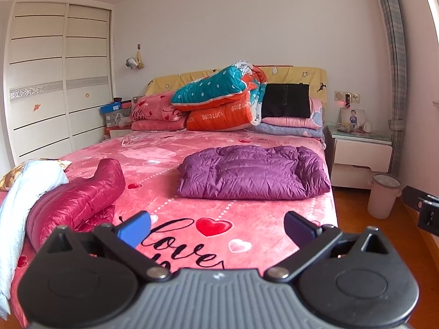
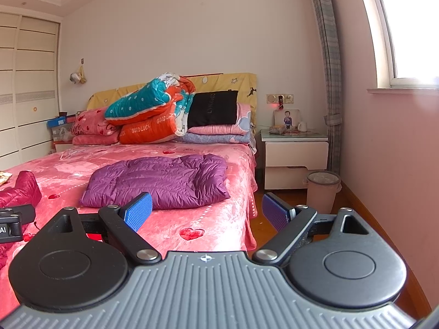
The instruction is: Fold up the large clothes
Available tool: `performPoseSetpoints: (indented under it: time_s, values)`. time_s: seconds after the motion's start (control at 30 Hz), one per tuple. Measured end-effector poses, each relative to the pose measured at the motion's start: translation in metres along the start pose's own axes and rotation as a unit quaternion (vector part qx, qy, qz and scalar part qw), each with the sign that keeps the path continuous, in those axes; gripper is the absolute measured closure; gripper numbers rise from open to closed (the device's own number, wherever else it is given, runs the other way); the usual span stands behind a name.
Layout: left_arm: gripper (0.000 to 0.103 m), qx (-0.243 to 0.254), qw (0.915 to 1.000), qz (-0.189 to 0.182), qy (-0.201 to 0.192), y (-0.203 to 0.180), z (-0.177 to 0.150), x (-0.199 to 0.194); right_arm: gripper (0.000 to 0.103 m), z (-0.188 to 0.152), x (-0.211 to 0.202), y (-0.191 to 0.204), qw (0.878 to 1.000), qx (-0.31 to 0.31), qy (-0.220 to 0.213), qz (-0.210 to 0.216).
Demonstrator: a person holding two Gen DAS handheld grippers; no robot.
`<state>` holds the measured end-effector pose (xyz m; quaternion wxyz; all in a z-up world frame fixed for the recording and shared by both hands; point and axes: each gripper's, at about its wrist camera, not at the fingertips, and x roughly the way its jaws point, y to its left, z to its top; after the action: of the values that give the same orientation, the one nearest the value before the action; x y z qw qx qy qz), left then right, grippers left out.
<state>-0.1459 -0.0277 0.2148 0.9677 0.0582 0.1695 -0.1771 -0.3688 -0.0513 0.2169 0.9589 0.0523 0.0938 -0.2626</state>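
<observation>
Hovering over bed (image 1: pixel 247 235) foot edge, both grippers agape.

Left wrist view. The left gripper (image 1: pixel 216 229) hangs above the near end of the bed (image 1: pixel 170 164), its blue-padded fingers (image 1: pixel 134 231) spread wide with nothing between them. A purple down jacket (image 1: pixel 252 172), folded into a flat rectangle, lies on the pink heart-print blanket toward the bed's right side. A crimson down jacket (image 1: pixel 79 200) lies crumpled at the left, touching a pale blue garment (image 1: pixel 24 189). Stacked quilts (image 1: pixel 219 101) rest against the headboard. A nightstand (image 1: pixel 359 153) and a waste bin (image 1: pixel 384 194) stand right of the bed.
</observation>
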Motion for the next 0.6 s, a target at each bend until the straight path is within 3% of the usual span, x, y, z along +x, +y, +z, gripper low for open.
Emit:
performPoseSetpoints:
  time_s: [0.6]
  values:
    - [0.001, -0.002, 0.9999, -0.013, 0.006, -0.004, -0.011, 0.011, 0.000, -0.008, 0.022, -0.007, 1.000, -0.001, 0.016, 0.007]
